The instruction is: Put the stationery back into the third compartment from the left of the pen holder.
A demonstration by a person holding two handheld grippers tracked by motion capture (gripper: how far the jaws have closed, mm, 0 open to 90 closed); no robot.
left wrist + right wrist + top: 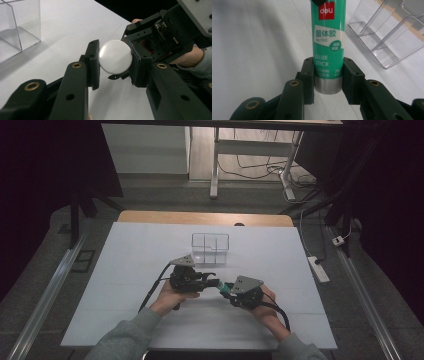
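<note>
1. Grip, right: the right hand-held gripper (329, 75) was clenched on the silver base end of the green glue stick (328, 37), one pad on either side of the tube.
2. Position: the glue stick was held off the white tabletop (125, 270), lying roughly level between the two hands near the person's edge.
3. Grip, left: the left hand-held gripper (113, 65) had its pads against both sides of the round white cap (115, 56), which faced its camera end-on. I judged it to be grasping the cap, though only narrowly, near the pad tips.
4. Step in hand, as judged: pulling the cap off the tube.
5. Risk: the cap is smooth and round, so a shallow hold could let it slip out sideways and roll across the tabletop.
6. Risk: the right grip sat at the very end of the tube. A pull not in line with the tube could lever it out of those pads.
7. Beyond: the clear divided box (210, 234) stood apart from both grippers, further up the tabletop. A jerk on release could knock it.
</note>
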